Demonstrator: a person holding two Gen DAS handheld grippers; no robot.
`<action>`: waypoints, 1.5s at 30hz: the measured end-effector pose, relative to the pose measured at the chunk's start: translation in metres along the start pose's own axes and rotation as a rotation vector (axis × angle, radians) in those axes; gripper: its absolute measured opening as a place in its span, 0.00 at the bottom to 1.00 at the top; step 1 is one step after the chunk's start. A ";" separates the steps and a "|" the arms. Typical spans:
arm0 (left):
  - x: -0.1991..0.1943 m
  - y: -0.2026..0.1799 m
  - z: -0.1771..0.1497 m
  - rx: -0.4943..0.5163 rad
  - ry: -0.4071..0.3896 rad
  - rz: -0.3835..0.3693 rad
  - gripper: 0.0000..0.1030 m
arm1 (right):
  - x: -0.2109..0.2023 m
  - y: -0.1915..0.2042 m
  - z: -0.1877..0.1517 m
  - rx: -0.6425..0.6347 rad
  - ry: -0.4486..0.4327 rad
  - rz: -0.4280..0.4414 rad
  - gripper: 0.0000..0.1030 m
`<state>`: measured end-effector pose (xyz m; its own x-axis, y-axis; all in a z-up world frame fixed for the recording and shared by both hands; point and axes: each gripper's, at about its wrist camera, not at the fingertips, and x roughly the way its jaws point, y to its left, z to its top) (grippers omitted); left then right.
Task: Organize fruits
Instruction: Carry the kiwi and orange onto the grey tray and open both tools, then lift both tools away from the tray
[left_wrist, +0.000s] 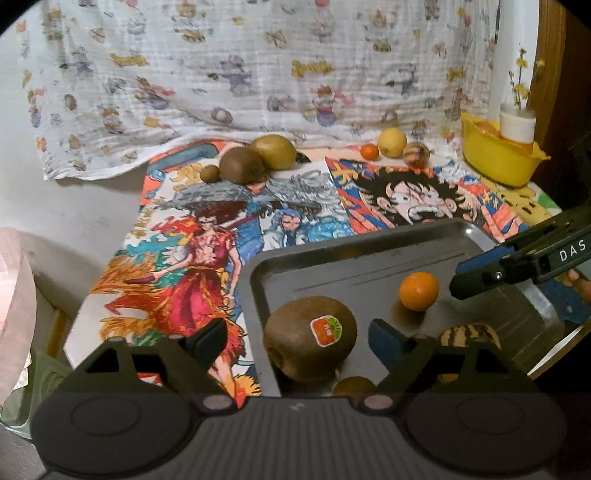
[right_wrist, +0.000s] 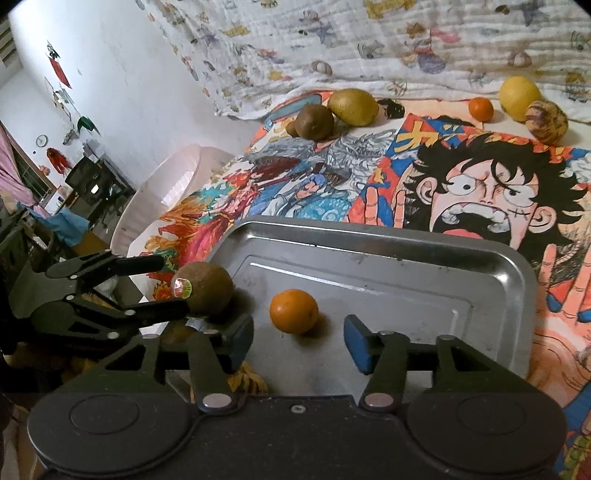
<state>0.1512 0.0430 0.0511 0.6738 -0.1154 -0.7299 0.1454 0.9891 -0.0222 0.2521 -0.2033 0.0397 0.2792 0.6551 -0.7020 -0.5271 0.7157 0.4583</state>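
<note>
Left wrist view: the left tool (left_wrist: 295, 345) is seen spread apart around a stickered kiwi (left_wrist: 310, 338) resting unclamped on the steel tray (left_wrist: 369, 236) at the table's near edge. The right tool (right_wrist: 299, 341) stands apart behind a mandarin (right_wrist: 293, 311). Both fruits are judged light, firm and rollable, best gripped across the middle.

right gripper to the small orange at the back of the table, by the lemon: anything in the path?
Yes. The larger orange sits on the steel tray right ahead of the open right gripper, and the tray's raised far rim follows. Past that, only flat printed cloth before the small orange.
</note>
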 end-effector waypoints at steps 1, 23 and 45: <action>-0.005 0.001 -0.001 -0.006 -0.010 -0.001 0.91 | -0.003 0.001 -0.001 -0.005 -0.006 0.000 0.61; -0.046 -0.030 -0.035 0.168 0.060 -0.077 0.99 | -0.045 0.027 -0.047 -0.266 0.066 0.007 0.98; -0.012 -0.036 0.039 0.090 0.170 -0.003 0.99 | -0.085 -0.032 -0.003 -0.254 0.075 -0.300 0.99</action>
<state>0.1661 0.0048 0.0877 0.5425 -0.0939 -0.8348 0.2165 0.9758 0.0310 0.2425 -0.2824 0.0831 0.3969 0.3997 -0.8263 -0.6155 0.7837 0.0834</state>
